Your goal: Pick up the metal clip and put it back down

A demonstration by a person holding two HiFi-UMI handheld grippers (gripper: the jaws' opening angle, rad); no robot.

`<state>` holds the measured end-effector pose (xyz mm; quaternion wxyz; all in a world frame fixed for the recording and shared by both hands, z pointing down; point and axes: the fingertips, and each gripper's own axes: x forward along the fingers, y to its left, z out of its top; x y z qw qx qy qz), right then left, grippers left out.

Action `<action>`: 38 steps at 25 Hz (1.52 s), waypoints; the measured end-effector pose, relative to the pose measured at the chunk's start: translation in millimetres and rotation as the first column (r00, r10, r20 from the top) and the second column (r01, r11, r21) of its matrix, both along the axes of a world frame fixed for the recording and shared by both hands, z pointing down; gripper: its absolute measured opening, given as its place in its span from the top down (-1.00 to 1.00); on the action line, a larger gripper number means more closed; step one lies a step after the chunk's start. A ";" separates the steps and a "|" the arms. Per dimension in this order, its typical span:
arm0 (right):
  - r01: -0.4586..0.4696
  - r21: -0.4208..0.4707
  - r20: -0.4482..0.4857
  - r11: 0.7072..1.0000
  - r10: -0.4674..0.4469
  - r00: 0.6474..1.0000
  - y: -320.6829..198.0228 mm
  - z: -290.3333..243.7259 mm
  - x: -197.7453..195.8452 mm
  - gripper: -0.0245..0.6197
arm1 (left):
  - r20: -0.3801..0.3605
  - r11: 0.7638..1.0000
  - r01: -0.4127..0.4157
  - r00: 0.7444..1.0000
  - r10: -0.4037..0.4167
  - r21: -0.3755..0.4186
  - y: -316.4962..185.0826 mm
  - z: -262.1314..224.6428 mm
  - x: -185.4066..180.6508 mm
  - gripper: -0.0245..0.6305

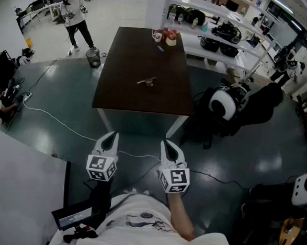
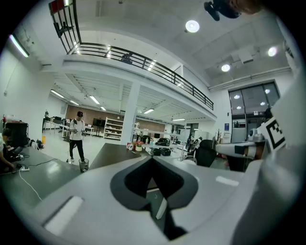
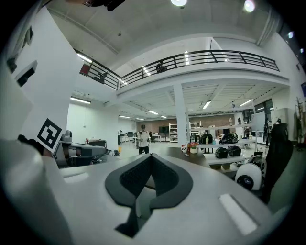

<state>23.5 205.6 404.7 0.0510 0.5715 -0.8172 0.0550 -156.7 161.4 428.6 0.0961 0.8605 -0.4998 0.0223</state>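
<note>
Left claw, right claw closed before table edge; metal clip central.

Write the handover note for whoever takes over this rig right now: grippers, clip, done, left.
Left gripper: jaws together, empty, held short of the table.
Right gripper: jaws together, empty, beside the left.
Metal clip: lies near the middle of the dark table, well ahead of both grippers, touched by neither.
Done: no grasp to be seen.
Left: probably move in to the table, open one gripper's jaws, lift the clip, then set it back down.
</note>
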 end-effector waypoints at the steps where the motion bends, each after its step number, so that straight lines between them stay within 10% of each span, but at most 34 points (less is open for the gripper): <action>1: 0.004 -0.002 0.000 1.000 -0.004 1.000 0.2 1.3 0.0 0.93 | 0.000 1.000 -0.001 1.000 0.001 -0.004 0.7 2.0 1.0 0.93; 38: 0.102 -0.018 0.093 0.995 -0.100 0.991 -15.4 0.7 19.8 0.92 | 0.001 0.999 -0.005 1.000 0.005 -0.053 5.0 -3.1 57.3 0.93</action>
